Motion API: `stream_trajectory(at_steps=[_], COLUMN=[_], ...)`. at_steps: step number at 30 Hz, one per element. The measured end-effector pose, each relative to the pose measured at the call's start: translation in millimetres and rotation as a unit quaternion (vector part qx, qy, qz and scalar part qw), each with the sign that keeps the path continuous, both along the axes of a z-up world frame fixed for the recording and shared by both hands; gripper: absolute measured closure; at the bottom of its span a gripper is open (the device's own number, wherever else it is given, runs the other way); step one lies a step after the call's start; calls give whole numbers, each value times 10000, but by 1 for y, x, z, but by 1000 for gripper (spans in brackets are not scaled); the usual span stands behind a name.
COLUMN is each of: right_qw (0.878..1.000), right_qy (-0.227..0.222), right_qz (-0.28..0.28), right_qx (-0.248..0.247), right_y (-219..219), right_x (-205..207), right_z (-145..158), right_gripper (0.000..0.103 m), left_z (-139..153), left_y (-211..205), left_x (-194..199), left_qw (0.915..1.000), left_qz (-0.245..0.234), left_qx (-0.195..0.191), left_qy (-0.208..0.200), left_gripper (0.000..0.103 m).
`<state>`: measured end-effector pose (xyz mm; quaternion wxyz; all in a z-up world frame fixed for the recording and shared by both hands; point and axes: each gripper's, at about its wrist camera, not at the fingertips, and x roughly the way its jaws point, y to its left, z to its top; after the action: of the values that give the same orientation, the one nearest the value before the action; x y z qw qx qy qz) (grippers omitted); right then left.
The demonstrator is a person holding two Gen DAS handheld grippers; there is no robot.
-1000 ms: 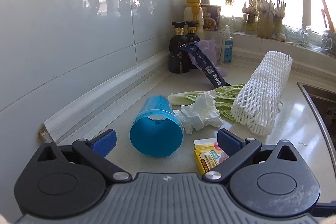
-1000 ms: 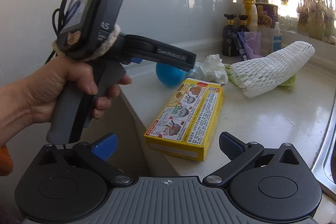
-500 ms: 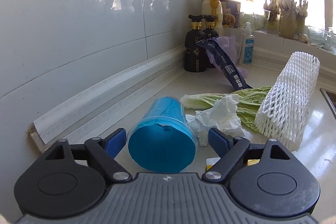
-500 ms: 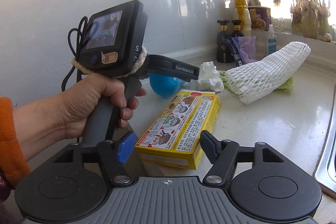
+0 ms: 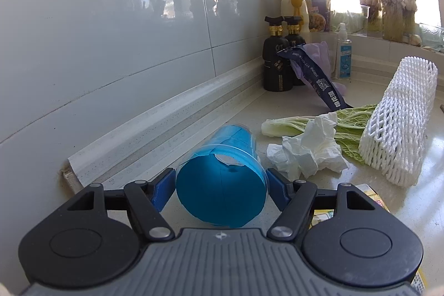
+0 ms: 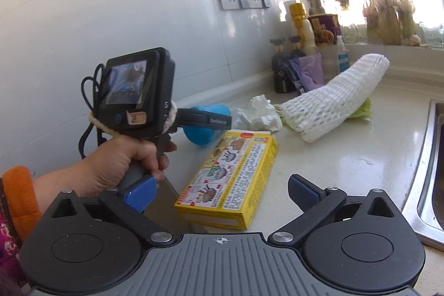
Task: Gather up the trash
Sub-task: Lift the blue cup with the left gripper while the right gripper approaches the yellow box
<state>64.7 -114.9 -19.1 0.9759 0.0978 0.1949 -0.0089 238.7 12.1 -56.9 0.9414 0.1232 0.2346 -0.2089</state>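
fingers of the left gripper [image 5: 220,186] flank the wide end of the blue cup [image 5: 222,185], jaws just closing, pads at its rim; whether they press yet i cannot tell. the cup lies on its side on the counter [image 5: 388,212], long axis pointing away toward the wall. the right gripper [image 6: 220,192] gapes empty near the yellow box [image 6: 230,179].

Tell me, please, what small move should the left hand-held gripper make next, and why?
Probably finish closing on the blue cup. The cup lies on its side between the fingers of the left hand-held gripper, whose jaws have just been closing; whether the pads already press it I cannot tell.
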Motion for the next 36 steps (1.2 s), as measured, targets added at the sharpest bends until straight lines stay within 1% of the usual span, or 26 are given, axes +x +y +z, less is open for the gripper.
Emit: stream_trajectory(at_steps=[4,7,8,9,11,13,16,18,20,24,27,30,36], right_qw=[9975,9943,9931,9927,9938,9934,9918,9929,9939,9963,9973,9965,9962], right_qy=[197,240,290,338,408,476,502,553,607,537,447,485,500], right_qz=[-110,-320,-414,-460,-498,-653,-953,-931,-847,-585,-376,-295,-160], right_qx=[-674,-987,-1054,-1060,-902,-812,-685,-496,-371,-337,-438,-616,-689], right_y=[24,31,30,29,19,8,-13,-24,-30,-20,-5,8,22], right_x=[19,29,33,35,35,31,25,25,27,27,27,37,51], right_z=[-11,-16,-18,-18,-16,-13,-9,-9,-8,-4,-2,-6,-14], right_gripper=[1,1,3,5,9,12,13,10,10,6,1,1,1], left_z=[3,4,4,4,5,6,8,7,4,0,-2,-2,-1], left_y=[6,9,10,11,12,13,16,18,17,14,15,17,23], left_x=[0,-2,-3,-4,-6,-8,-16,-22,-27,-27,-23,-20,-15], left_qw=[9999,9999,9999,9999,9998,9997,9993,9986,9984,9991,9988,9984,9984], left_qz=[-39,-82,-99,-116,-148,-130,-111,-146,-162,-108,-132,-119,37], left_qx=[-70,-34,-19,-12,-10,1,-117,-208,-224,-219,-275,-382,-362], left_qy=[97,127,125,120,131,196,348,457,495,356,373,389,427], left_gripper=[36,37,37,37,37,37,37,37,36,35,32,34,37])
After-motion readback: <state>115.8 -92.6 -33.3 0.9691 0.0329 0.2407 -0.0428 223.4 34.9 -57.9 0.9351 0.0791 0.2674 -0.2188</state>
